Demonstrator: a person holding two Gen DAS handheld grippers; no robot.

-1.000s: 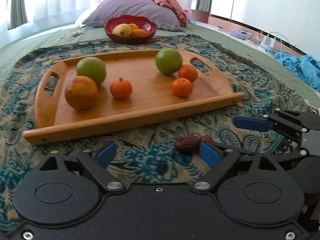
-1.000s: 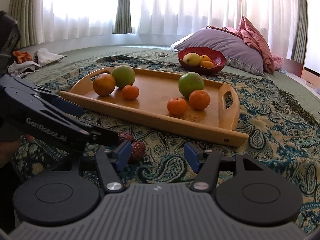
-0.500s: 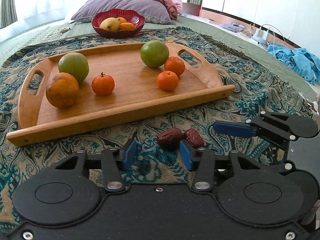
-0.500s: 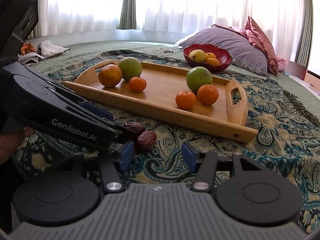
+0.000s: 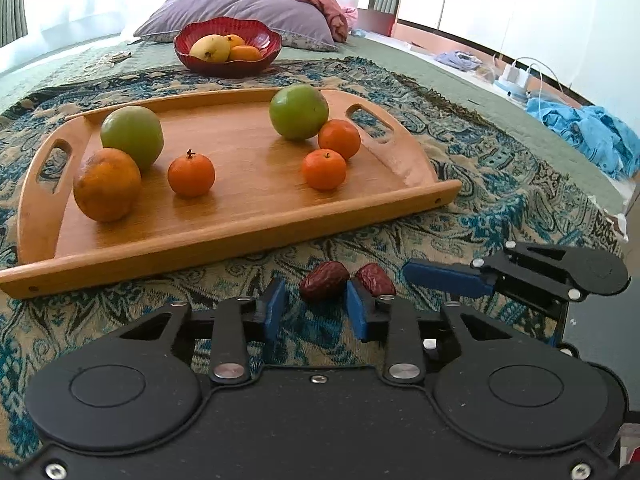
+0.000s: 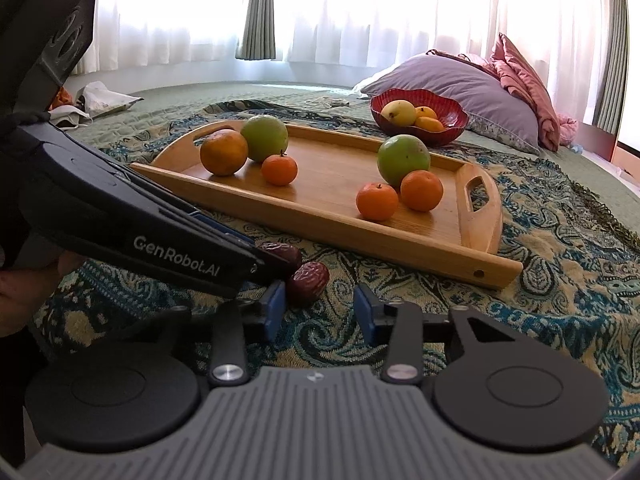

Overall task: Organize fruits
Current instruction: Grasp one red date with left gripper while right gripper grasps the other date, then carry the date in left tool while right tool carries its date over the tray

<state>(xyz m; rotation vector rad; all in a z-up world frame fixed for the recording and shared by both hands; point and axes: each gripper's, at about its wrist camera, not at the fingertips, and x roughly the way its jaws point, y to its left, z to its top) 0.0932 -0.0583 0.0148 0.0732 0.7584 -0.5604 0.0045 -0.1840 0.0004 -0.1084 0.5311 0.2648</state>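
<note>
1. Between the blue pads of the left gripper (image 5: 314,312), low in the centre of the left wrist view, a gap is seen, and the left date (image 5: 324,286) lies just beyond the pad tips, not yet pinched. The jaws have just been closing, and nothing is pressed by them. If they meet short of the fruit, only air would be caught.
2. Just beside it, the right date (image 5: 375,279) lies touching or nearly touching the first. It could be nudged or dragged along, since the right pad of the left gripper sits between the two.
3. At the lower centre of the right wrist view, the right gripper (image 6: 320,312) is spread, its jaws having just been closing too; its date (image 6: 307,282) lies at the tip of its left pad, off centre. A one-sided push could roll it away.
4. Close crowding of both grippers is seen; a collision is judged likely if both are advanced together.
5. Underneath, the patterned blanket (image 5: 500,200) on the bed is soft, so cloth could be pinched with the fruit.
6. Farther up the frame, the wooden tray (image 5: 248,236) has a raised rim, on which a loosely held date could be knocked free.
</note>
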